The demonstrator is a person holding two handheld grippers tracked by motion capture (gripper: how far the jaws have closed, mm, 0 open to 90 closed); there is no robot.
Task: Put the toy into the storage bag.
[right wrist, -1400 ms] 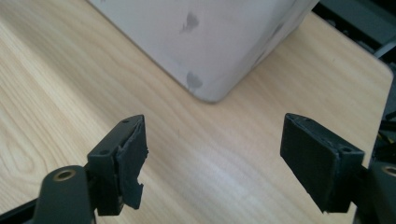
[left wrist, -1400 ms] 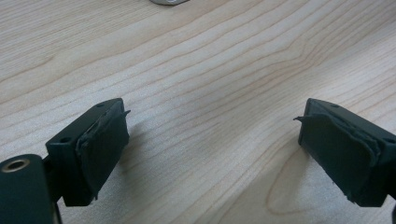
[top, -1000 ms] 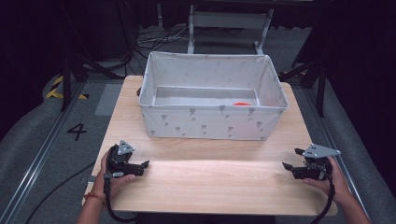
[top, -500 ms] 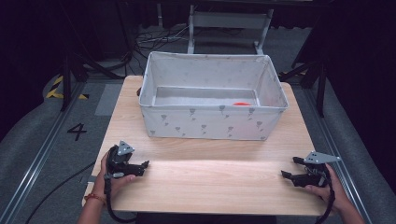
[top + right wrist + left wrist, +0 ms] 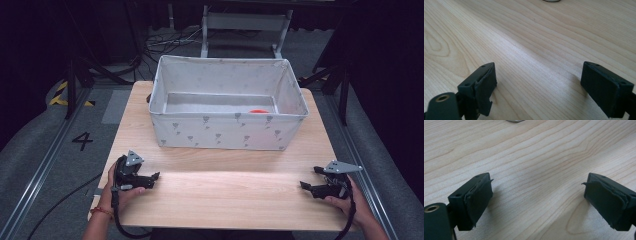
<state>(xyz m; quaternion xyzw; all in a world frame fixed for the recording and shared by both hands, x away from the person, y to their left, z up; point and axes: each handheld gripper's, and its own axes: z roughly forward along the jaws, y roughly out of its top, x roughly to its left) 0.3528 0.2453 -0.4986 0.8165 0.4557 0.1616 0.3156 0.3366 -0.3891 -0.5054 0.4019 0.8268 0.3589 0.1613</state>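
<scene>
My left gripper (image 5: 154, 179) rests low over the wooden table (image 5: 225, 200) near its front left, held by a hand. In the left gripper view its jaws (image 5: 537, 195) stand wide apart with only bare wood between them. My right gripper (image 5: 308, 178) sits at the front right, pointing toward the table's middle. Its jaws have just been opening, and in the right gripper view they (image 5: 539, 80) stand wide with nothing between them. Neither gripper touches the box.
A white fabric box (image 5: 225, 132) with a small grey pattern stands on the far half of the table. A red object (image 5: 258, 111) lies at its bottom right. Cables trail off the table's front edge. Dark floor and metal rails surround the table.
The right gripper has shifted a little toward the table's front edge and its jaws stand wider. The left gripper has not moved.
</scene>
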